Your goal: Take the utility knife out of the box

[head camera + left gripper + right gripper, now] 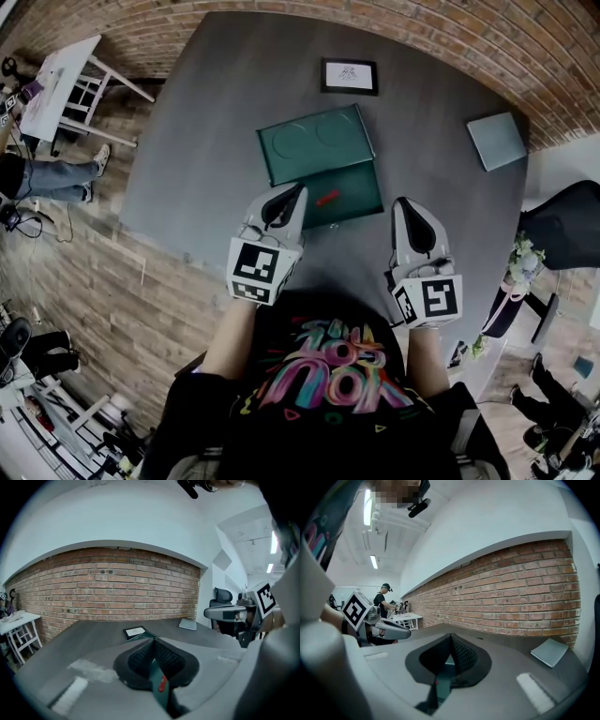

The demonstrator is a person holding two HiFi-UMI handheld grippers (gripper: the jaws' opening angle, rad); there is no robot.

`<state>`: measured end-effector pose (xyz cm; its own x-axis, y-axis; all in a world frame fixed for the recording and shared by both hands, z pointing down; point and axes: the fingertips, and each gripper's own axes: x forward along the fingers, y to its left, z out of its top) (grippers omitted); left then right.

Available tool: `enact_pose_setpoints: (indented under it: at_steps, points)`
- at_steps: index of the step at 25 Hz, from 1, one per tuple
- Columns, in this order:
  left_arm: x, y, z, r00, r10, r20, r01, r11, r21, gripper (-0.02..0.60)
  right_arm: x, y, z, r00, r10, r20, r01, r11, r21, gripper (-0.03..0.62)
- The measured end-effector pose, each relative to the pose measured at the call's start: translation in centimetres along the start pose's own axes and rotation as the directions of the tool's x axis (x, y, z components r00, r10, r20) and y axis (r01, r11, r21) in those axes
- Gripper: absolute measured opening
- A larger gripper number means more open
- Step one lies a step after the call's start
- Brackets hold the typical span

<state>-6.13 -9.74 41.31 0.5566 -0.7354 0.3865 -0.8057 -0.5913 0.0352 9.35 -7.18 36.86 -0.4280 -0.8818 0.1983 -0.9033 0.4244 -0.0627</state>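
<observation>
Red slim utility knife: where was it seen?
– Crosswise in the open green box, just right of the left gripper; the right gripper was farther. Both were seen clenched, empty.

Head view first: the left gripper covers the box's near left corner. We see the knife only as a red streak, too small to tell blade from handle. In the left gripper view we get just a green sliver and a red spot below the jaws. The right gripper view gives us less. The card's print is too small to read. A person is cut off at the left edge.
</observation>
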Motion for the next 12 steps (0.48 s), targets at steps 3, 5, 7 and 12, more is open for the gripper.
enact_pose_setpoints:
  at_steps: [3, 5, 7, 12]
  points:
    - [0.5, -0.4, -0.5, 1.000, -0.021, -0.014, 0.021, 1.000, 0.012, 0.002, -0.1, 0.1, -0.2, 1.000, -0.003, -0.002, 0.003, 1.000, 0.005, 0.000]
    - [1.0, -0.8, -1.1, 0.999, -0.044, -0.027, 0.044, 0.999, 0.019, 0.027, -0.1, 0.1, -0.6, 1.000, -0.002, -0.004, 0.002, 1.000, 0.005, 0.000]
    - [1.3, -1.1, -1.5, 0.997, -0.059, -0.040, 0.060, 0.998, 0.026, 0.046, -0.2, 0.2, -0.8, 1.000, -0.003, -0.006, 0.003, 1.000, 0.008, 0.000]
    - [1.6, -1.8, -2.1, 0.992, -0.100, -0.081, 0.102, 0.994, 0.033, 0.084, -0.5, 0.4, -0.7, 1.000, -0.002, -0.013, 0.002, 1.000, 0.013, 0.000]
